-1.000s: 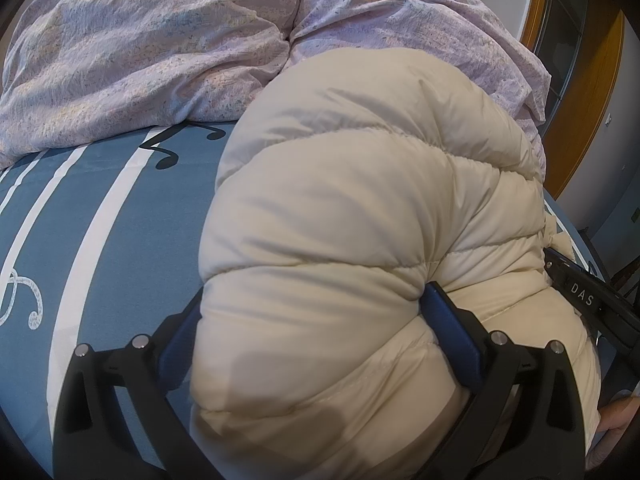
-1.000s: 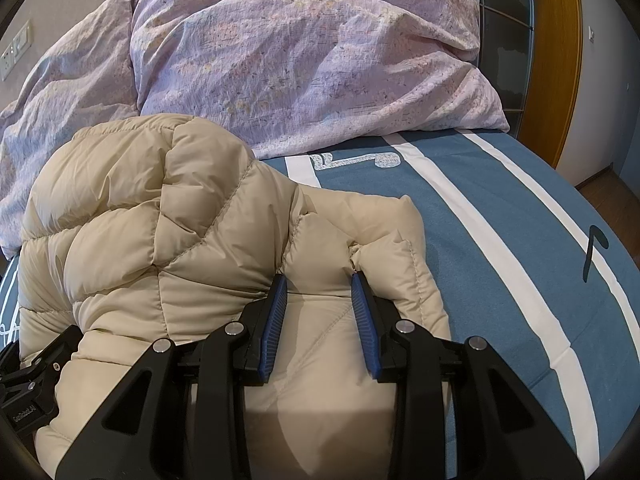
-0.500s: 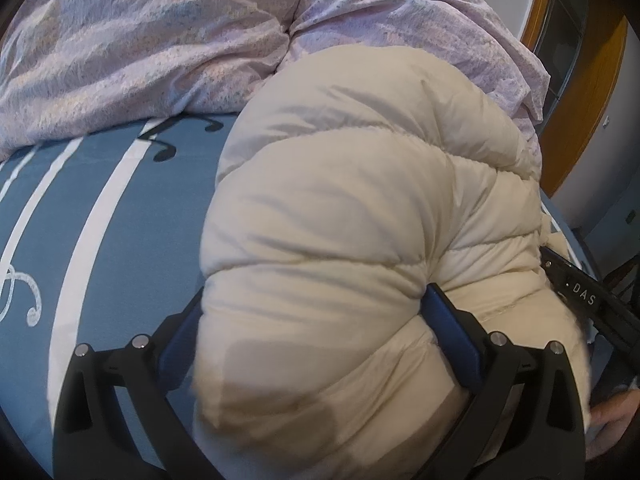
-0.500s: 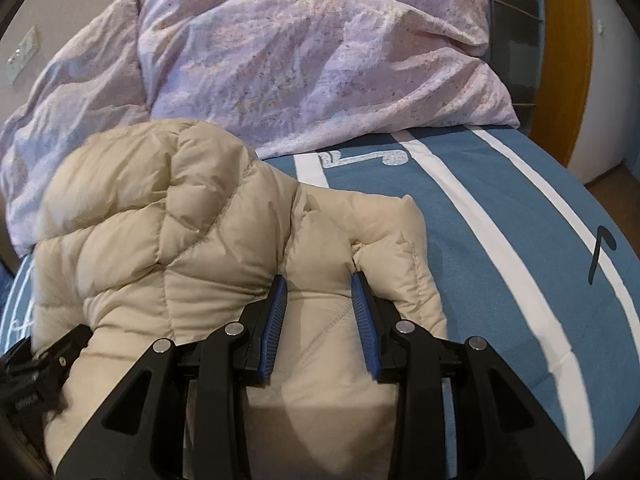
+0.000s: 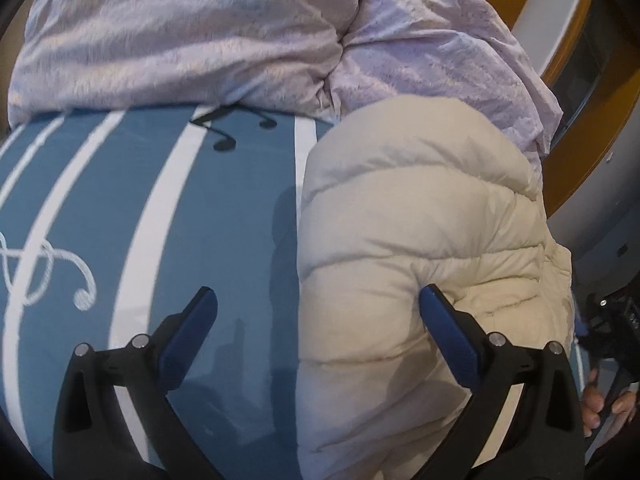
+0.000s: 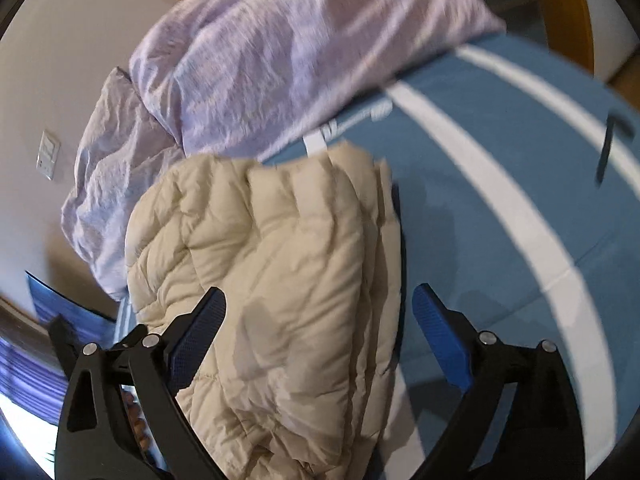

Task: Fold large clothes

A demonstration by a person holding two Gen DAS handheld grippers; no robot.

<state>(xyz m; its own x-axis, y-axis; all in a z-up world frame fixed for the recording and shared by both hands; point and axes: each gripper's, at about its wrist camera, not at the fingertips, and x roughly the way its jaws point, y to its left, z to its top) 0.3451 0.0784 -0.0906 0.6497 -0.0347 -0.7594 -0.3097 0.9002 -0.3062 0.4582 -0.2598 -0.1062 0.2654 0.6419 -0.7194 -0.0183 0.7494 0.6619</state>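
A cream quilted puffer jacket lies bunched and folded over on the blue striped bed sheet. My left gripper is open, its jaws wide; the right finger touches the jacket's side, the left finger is over bare sheet. In the right wrist view the jacket lies as a folded bundle between the jaws of my right gripper, which is open and grips nothing.
A crumpled lilac duvet is piled along the far side of the bed, also in the right wrist view. Wooden door frame at the right. The sheet stretches right of the jacket. A hand shows at the lower right.
Both grippers have opened and let go of the jacket. The left gripper has shifted left off the bundle; the right view has tilted and pulled back. The jacket now lies lower and flatter.
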